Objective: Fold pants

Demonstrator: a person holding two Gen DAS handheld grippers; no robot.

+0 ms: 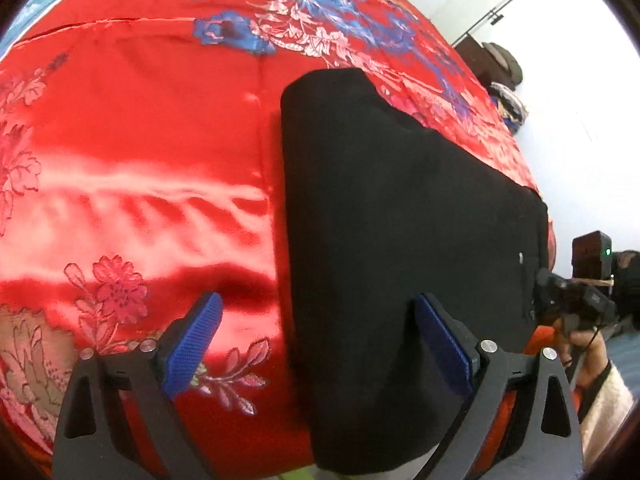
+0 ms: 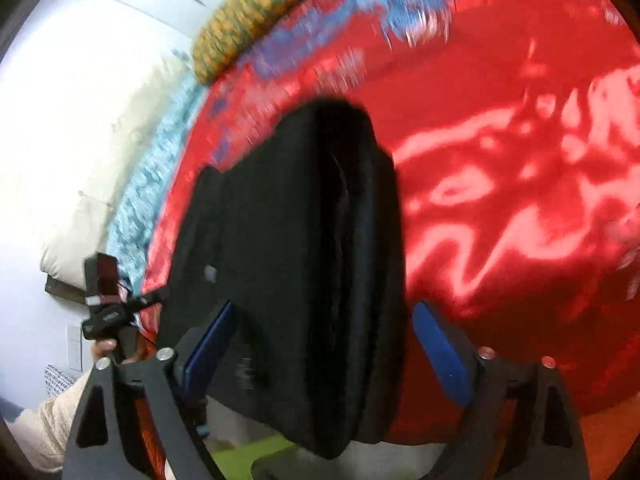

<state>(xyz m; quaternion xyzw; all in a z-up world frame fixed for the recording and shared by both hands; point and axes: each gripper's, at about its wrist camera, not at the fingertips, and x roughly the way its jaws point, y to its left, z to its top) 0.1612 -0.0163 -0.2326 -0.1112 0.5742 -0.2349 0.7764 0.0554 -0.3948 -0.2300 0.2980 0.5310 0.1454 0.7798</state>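
The black pants lie folded in a thick stack on the red floral bedspread, at the near edge of the bed. One end overhangs that edge slightly. The long axis of the stack runs from the near edge toward the far side of the bed, directly ahead of both tools.

Left tool: spread wide, holding nothing. Its right pad rests over the black fabric, its left pad over bare bedspread, so the tool straddles the left long edge of the stack.

Right tool: spread wide. The near end of the stack sits between its pads. The right wrist view is motion-blurred, so contact between pads and fabric cannot be confirmed; the layered fold edges appear to face this tool.

Judgement: both tools are at the near end, and the right one is centred on the stack. Any further fold or squaring starts from this end, along the long axis.
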